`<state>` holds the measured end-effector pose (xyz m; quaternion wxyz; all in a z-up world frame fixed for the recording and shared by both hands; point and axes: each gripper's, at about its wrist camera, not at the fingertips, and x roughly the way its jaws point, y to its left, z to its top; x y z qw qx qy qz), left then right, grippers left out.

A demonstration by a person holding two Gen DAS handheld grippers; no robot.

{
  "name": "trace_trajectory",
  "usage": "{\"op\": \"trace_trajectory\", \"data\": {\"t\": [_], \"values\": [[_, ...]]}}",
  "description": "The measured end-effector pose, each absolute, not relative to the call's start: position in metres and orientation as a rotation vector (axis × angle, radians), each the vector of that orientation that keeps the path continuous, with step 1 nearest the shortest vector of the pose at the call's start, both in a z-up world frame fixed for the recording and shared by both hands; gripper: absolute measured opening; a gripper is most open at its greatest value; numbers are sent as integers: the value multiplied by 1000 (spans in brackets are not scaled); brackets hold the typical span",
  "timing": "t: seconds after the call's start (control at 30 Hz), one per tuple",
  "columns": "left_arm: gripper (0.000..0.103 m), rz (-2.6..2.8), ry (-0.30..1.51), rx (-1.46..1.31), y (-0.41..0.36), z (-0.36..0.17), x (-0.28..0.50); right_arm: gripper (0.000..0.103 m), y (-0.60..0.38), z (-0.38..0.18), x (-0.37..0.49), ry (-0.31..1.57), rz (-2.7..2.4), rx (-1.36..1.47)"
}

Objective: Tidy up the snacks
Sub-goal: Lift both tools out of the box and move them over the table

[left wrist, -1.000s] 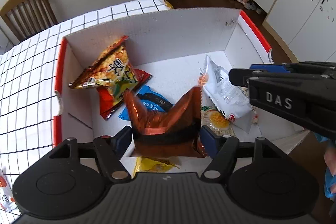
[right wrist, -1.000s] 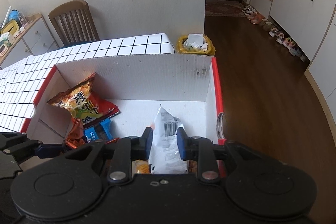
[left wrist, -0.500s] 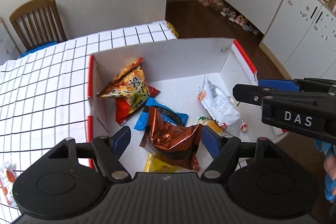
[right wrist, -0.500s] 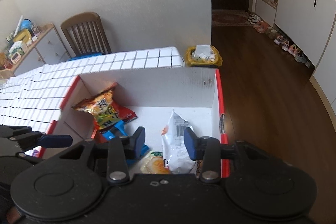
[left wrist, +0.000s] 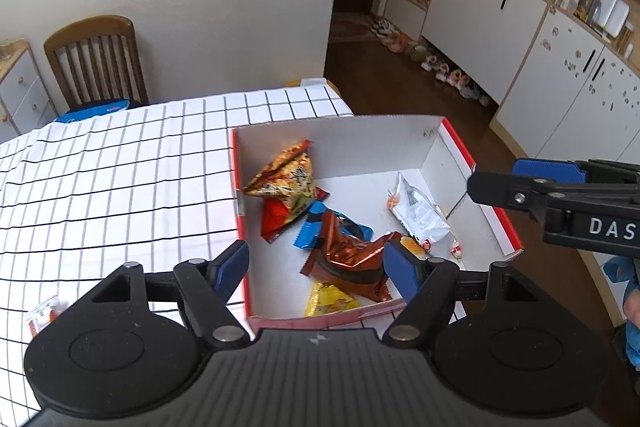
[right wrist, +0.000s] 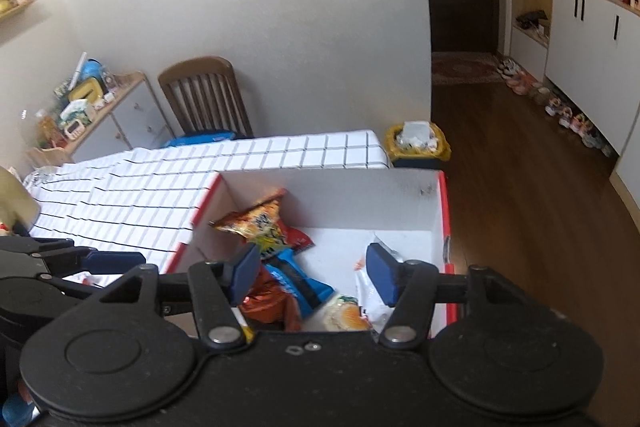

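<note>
Now both the left gripper (left wrist: 318, 265) and right gripper (right wrist: 312, 273) hang spread and empty above the red-edged white cardboard box (left wrist: 460, 147), where the crinkled snack packets (left wrist: 348, 251) lie. One small red-and-white sachet (left wrist: 44, 313) remains near-left on the checked tablecloth (left wrist: 120, 167); approaching it low and flat seems wise.

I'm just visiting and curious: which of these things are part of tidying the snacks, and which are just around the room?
Part of the job:
cardboard box
copper packet
white packet
orange chip bag
blue packet
small packet on the table
left gripper and right gripper, both open

Just lying about:
chair
shoes
yellow bin
</note>
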<state>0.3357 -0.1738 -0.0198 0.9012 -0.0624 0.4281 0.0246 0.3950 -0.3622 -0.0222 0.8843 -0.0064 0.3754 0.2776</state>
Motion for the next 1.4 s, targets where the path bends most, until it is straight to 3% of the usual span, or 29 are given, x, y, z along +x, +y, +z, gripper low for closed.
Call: {"op": "trace_trajectory", "data": {"t": [0.2,0.33,0.63,0.87,0.97,1.33,1.4], "values": [[74,62,851,-124,-159,-9,312,66,-357,-8,381,761,602,-6],[82,62,829,-146,-145,-4,296,74,-349,-2,369,736,613,-14],[82,98,791,-161,-104,5,258,86,-325,7,337,694,665,-17],[82,125,772,-172,-62,4,232,89,-295,8,310,675,701,-17],[82,136,767,-168,-44,3,222,101,-278,5,297,661,710,-42],[82,171,779,-198,30,-8,197,102,-216,-9,260,664,739,-69],[86,186,782,-212,45,-11,193,103,-207,-12,256,669,745,-67]]}}
